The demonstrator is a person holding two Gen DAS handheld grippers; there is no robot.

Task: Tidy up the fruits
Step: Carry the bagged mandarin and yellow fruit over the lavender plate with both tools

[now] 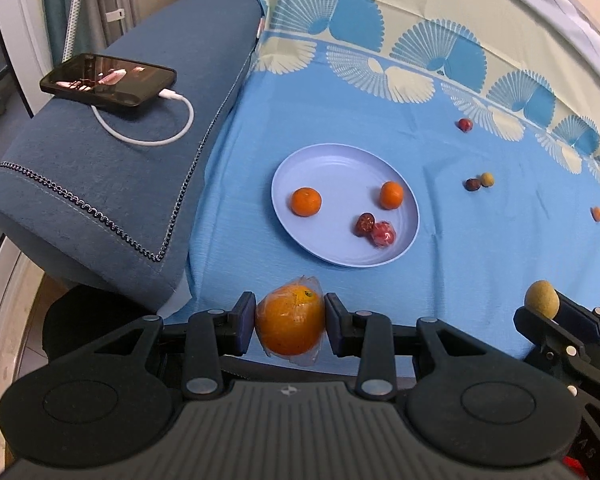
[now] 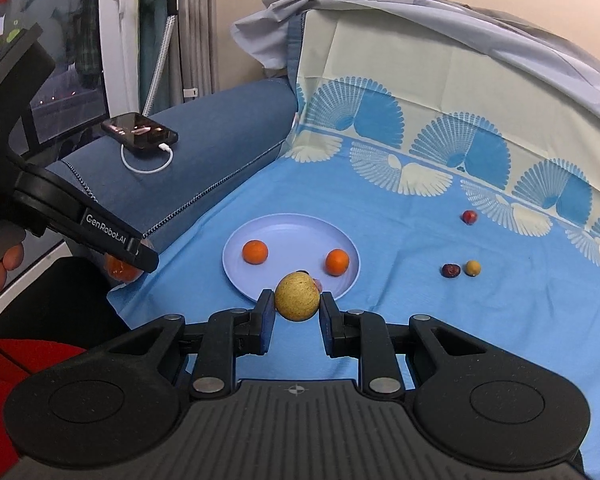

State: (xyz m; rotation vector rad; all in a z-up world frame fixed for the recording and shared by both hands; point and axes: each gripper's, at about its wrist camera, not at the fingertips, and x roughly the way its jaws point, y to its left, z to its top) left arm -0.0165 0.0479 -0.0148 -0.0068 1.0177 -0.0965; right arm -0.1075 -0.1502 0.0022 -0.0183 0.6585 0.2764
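My left gripper (image 1: 290,320) is clamped on a large orange wrapped in clear plastic film (image 1: 290,322), held near me, just short of the round pale-lilac plate (image 1: 328,168). My right gripper (image 2: 297,312) grips a round tan speckled fruit (image 2: 297,297) at the plate's near rim. On the plate I see two small oranges (image 1: 306,201), a dark red date (image 1: 365,224) and a red wrapped fruit (image 1: 383,235) touching it. More small fruits lie to the right on the blue patterned sheet (image 1: 480,248). A black phone (image 1: 108,80) on its white charging cable rests far left on the blue sofa armrest (image 1: 112,184).
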